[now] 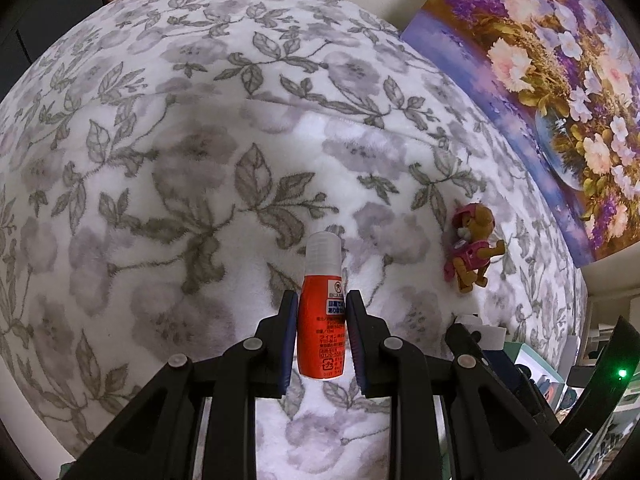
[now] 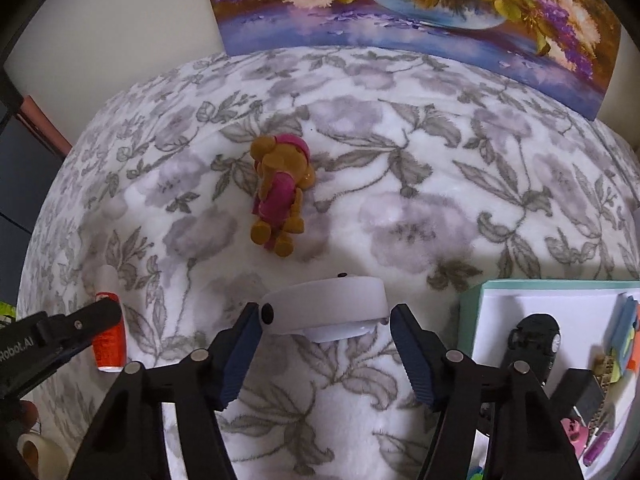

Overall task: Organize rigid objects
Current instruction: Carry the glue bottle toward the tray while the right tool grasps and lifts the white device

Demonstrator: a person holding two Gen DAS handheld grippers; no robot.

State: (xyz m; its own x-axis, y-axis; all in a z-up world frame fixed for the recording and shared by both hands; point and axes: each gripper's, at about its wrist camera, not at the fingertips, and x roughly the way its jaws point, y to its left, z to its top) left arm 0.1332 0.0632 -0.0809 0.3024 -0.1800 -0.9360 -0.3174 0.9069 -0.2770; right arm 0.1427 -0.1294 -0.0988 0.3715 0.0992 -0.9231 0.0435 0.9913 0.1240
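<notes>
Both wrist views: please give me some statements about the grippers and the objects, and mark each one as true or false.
1. The left gripper is shut on the orange bottle. True.
2. The toy dog lies inside the box. False: it lies on the floral blanket, apart from the box.
3. The right gripper has a white round object between its fingers. True, though the right finger appears not to touch it.
4. The orange bottle has a black cap. False: its cap is translucent white.
5. A flower painting stands behind the blanket. True.
</notes>
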